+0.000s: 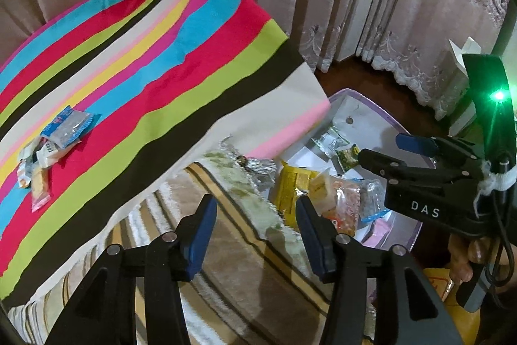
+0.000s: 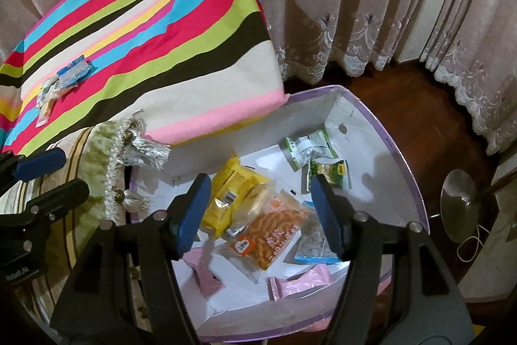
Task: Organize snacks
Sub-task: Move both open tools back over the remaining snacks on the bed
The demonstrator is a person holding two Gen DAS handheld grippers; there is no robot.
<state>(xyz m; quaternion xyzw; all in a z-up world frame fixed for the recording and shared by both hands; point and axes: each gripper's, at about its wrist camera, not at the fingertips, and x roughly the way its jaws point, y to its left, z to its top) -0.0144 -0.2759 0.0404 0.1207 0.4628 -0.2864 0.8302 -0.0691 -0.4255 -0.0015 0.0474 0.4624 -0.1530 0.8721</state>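
A white box with a lavender rim (image 2: pixel 407 157) stands on the floor and holds several snack packets: a yellow one (image 2: pixel 226 199), an orange one (image 2: pixel 274 228), green ones (image 2: pixel 310 147) and pink ones (image 2: pixel 300 280). My right gripper (image 2: pixel 260 186) hangs open above the box, with nothing between its pads. My left gripper (image 1: pixel 255 209) is open over a striped rug, left of the box (image 1: pixel 381 112), and holds nothing. A small pile of packets (image 1: pixel 55 144) lies on the striped cloth (image 1: pixel 161 54). In the left wrist view the right gripper (image 1: pixel 379 147) reaches over the box.
A tasselled green-edged cushion (image 2: pixel 97 157) lies between the cloth and the box. Lace-hemmed curtains (image 2: pixel 355 5) hang behind. A round metal lamp base (image 2: pixel 462 202) and a cord sit on the dark wooden floor at the right. A hand (image 1: pixel 468 261) grips the right gripper's handle.
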